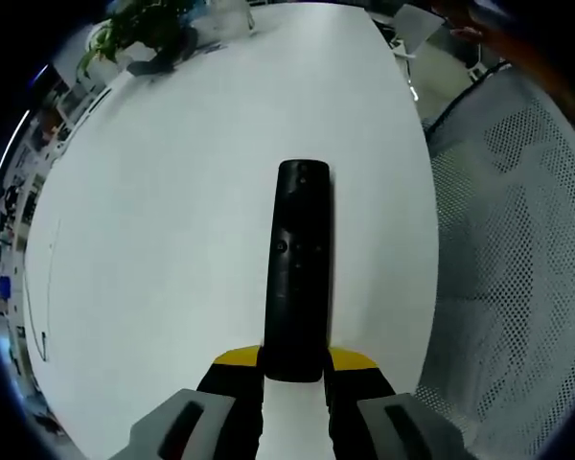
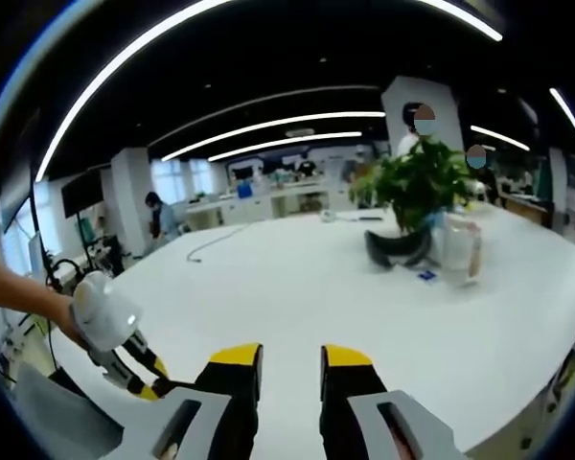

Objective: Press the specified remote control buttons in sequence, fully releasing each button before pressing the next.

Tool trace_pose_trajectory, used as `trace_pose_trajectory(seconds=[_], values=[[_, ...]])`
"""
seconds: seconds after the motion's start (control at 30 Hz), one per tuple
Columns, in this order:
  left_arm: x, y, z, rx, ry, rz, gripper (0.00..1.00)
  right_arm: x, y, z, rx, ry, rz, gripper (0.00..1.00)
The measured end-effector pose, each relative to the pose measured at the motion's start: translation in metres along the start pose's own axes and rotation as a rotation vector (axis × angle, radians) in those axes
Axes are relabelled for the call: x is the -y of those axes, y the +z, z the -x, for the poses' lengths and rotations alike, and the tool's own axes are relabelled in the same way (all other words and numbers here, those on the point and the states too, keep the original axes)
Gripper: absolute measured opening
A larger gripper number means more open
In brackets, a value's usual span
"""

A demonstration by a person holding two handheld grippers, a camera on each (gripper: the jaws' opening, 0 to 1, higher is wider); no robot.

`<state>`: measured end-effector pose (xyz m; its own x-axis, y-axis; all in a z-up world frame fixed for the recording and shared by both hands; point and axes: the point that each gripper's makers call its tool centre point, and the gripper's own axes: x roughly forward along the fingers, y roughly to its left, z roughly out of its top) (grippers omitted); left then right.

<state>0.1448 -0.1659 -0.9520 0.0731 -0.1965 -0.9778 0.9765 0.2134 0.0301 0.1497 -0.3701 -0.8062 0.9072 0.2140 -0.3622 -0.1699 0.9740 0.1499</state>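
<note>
A long black remote control (image 1: 299, 259) points away from me over the white table (image 1: 172, 211), its buttons facing up. My left gripper (image 1: 294, 362) is shut on the remote's near end, with a yellow-tipped jaw on each side. In the right gripper view a hand holds that left gripper (image 2: 151, 381) low at the left. My right gripper (image 2: 291, 359) hangs above the table (image 2: 297, 287) with its jaws apart and nothing between them.
A potted plant (image 2: 417, 187) with a dark object and a clear container (image 2: 460, 251) stands at the table's far side; the plant (image 1: 149, 29) also appears at top left. A mesh chair (image 1: 517, 249) sits beside the table's edge. A thin cable (image 2: 211, 244) lies on the table.
</note>
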Motion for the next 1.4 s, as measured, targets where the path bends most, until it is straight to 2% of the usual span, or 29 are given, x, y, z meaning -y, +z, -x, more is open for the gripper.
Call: trace_pose_trajectory(seconds=[0.27, 0.5, 0.9, 1.07, 1.17, 1.2, 1.27, 1.3, 1.33, 1.37, 1.4], values=[[0.008, 0.0, 0.0, 0.016, 0.004, 0.019, 0.23, -0.001, -0.004, 0.0, -0.023, 0.005, -0.001, 0.09], [0.016, -0.002, 0.001, 0.056, 0.007, 0.042, 0.23, -0.003, -0.008, -0.001, -0.047, 0.017, -0.006, 0.0], [0.028, -0.002, 0.004, 0.147, 0.012, 0.079, 0.23, -0.007, -0.013, -0.003, -0.087, 0.032, -0.004, 0.0], [0.031, -0.002, 0.005, 0.221, 0.027, 0.11, 0.23, -0.007, -0.013, -0.004, -0.097, 0.035, -0.019, 0.0], [0.032, -0.001, 0.006, 0.287, 0.059, 0.096, 0.24, -0.012, -0.016, -0.007, -0.134, 0.07, -0.033, 0.0], [0.032, -0.002, 0.007, 0.293, 0.061, 0.1, 0.24, -0.015, -0.018, -0.009, -0.154, 0.084, -0.036, 0.0], [0.035, -0.002, 0.007, 0.322, 0.054, 0.136, 0.24, -0.022, -0.021, -0.011, -0.188, 0.116, -0.043, 0.0], [0.035, -0.002, 0.007, 0.341, 0.058, 0.157, 0.24, -0.031, -0.024, -0.013, -0.228, 0.163, -0.042, 0.0], [0.036, -0.002, 0.007, 0.347, 0.061, 0.142, 0.24, -0.037, -0.025, -0.015, -0.254, 0.181, -0.06, 0.0], [0.037, -0.002, 0.007, 0.361, 0.064, 0.148, 0.24, -0.043, -0.024, -0.017, -0.262, 0.198, -0.08, 0.0], [0.038, -0.002, 0.007, 0.377, 0.067, 0.157, 0.24, -0.054, -0.022, -0.02, -0.268, 0.247, -0.091, 0.0]])
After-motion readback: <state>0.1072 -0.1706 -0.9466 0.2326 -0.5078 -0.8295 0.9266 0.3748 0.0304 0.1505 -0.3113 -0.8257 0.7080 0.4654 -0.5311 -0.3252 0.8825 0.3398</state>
